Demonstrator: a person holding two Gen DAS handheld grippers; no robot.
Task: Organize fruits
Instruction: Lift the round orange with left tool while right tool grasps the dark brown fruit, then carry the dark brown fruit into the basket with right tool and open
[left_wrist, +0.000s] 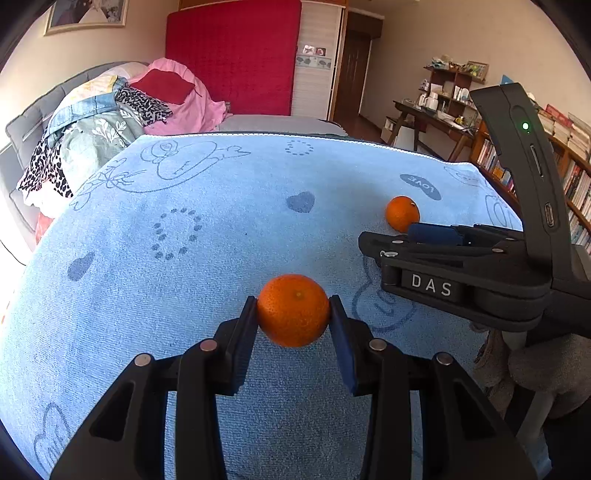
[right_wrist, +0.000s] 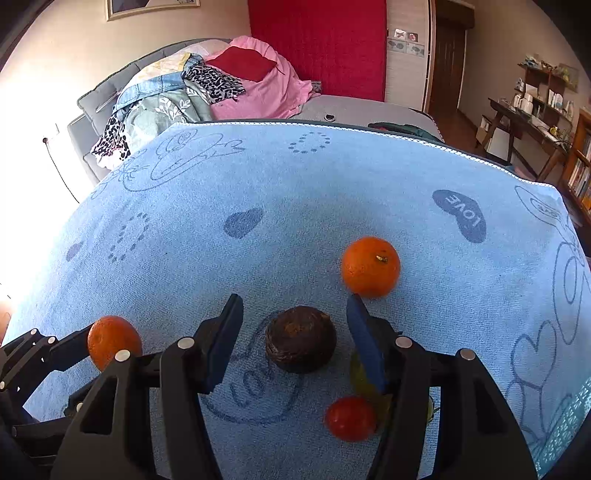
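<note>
Behind our work surface we see a bedroom with a heap of clothes on a grey bed (right_wrist: 369, 107) and a red panel against the wall; the table (left_wrist: 221, 229) in front of us is covered with a blue towel printed with hearts. Our left gripper (left_wrist: 293, 314) is clamped on an orange (left_wrist: 293, 309), its pads pressing both sides of the fruit, which sits just above the cloth or barely on it; we cannot tell which. Our right gripper (right_wrist: 295, 332) has nothing in it: its jaws stand partly apart around a dark brown round fruit (right_wrist: 300, 339) that lies on the towel between the fingers, with a clear gap on each side. That is the relation we judge the next move turns on: the brown fruit sits straight ahead of the right gripper, centred, and being round it offers no long axis to line up with. A second orange (right_wrist: 370, 266) rests just beyond the right finger, a small red fruit (right_wrist: 350, 418) lies nearer us under that finger, and something yellow-green beside it is mostly hidden. We judge the right hand nearer to all three.
</note>
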